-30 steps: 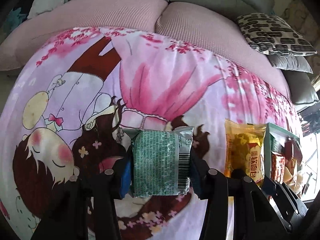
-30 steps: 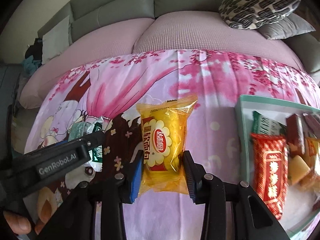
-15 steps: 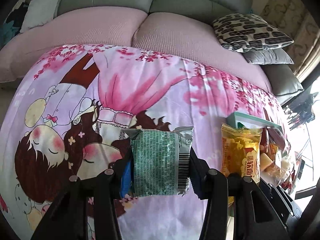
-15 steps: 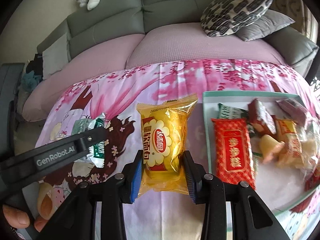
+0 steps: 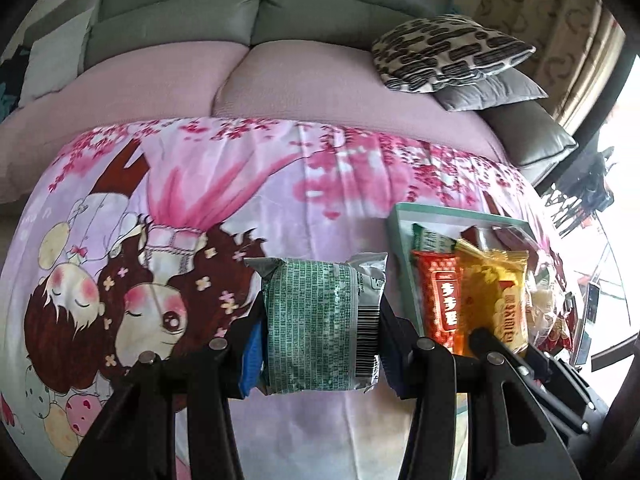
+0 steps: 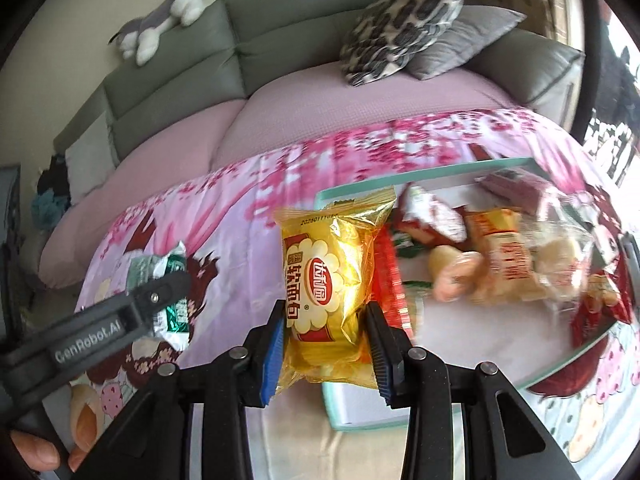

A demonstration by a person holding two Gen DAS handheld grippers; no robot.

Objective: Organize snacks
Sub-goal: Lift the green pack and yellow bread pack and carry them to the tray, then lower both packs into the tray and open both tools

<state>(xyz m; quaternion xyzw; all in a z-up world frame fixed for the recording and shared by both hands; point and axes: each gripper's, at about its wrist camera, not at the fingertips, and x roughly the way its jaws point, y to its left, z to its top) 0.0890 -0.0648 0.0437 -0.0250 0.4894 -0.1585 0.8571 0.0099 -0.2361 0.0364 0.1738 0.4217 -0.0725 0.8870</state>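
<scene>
Your left gripper (image 5: 320, 334) is clamped across the middle of the green snack pack (image 5: 320, 324); your right gripper (image 6: 326, 334) pinches the yellow bread pack (image 6: 328, 280) above the near corner of the teal tray (image 6: 560, 370). Both look light, puffy and slick, so grip mid-body and go gently. Tray contents beyond the right gripper are smeared, its right end cut off.

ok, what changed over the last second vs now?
Both grippers carried their packets toward the tray: the right gripper now holds the yellow bread packet over the tray's near-left corner, and the left gripper with the green packet sits closer beside it. Nothing gripped or released; tray snacks unchanged.
</scene>
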